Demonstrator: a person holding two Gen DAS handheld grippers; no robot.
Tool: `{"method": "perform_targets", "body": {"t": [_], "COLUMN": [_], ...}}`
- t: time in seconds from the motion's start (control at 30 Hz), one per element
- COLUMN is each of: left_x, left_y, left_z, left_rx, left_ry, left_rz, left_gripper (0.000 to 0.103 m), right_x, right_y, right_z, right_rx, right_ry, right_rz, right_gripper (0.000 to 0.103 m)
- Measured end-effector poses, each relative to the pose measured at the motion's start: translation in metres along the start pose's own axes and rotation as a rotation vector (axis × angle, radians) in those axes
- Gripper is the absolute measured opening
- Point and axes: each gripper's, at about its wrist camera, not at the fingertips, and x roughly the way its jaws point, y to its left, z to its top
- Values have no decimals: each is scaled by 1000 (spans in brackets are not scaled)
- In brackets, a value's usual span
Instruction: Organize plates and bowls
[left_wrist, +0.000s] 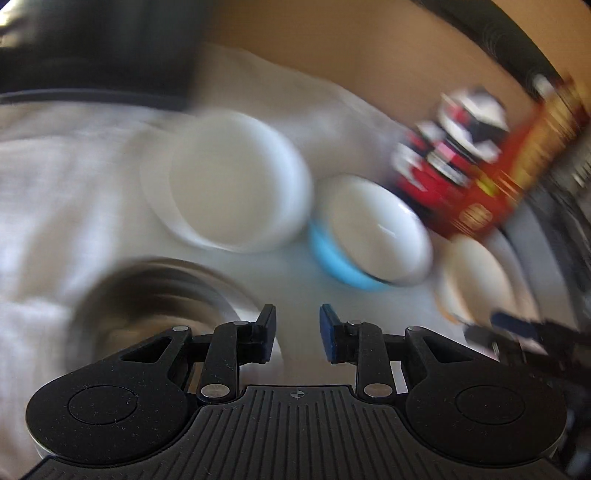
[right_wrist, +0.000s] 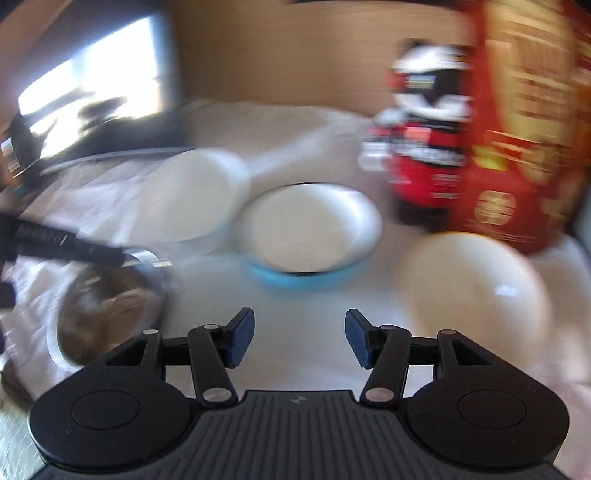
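Observation:
Both views are blurred by motion. A white bowl rests on the white cloth. Beside it stands a blue bowl with a white inside. A steel bowl lies nearest on the left, and a cream bowl on the right. My left gripper hovers open over bare cloth, just right of the steel bowl, with nothing between its fingers. My right gripper is open too, empty, in front of the blue bowl. The left gripper shows as a dark bar above the steel bowl.
A red and black packet and a tall red box stand behind the bowls on the right. A dark screen sits at the back left. The white cloth covers the table.

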Motion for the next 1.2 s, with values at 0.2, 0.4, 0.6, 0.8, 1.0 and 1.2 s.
{"method": "perform_targets", "body": {"t": [0.2,0.4,0.6,0.8,1.0,1.2], "left_x": [66,116,148,169,172,154], "left_y": [-84,-126,-129,-141,-144,-138], "left_z": [-5,4,18,26,24,14], "left_rx": [30,-58,-131,-121,-73,-31], "left_ry": [125,152,136,119,125,173], "left_rz": [-206,-211,-146,-129,-117,-118], "left_gripper": [29,29,29,35,33,35], "right_x": [-7,4,46,99,110,99], "right_y": [-97,-156,-172,-183,-175,-169], "right_z": [-7,-6,5,16,18,6], "right_rx": [129,223,232,224,214,294], "right_ry": [27,69,126,215,255,299], "right_rz": [-176,-178,-130,-101,-14,47], "right_gripper": [55,55,55,55,34,35]}}
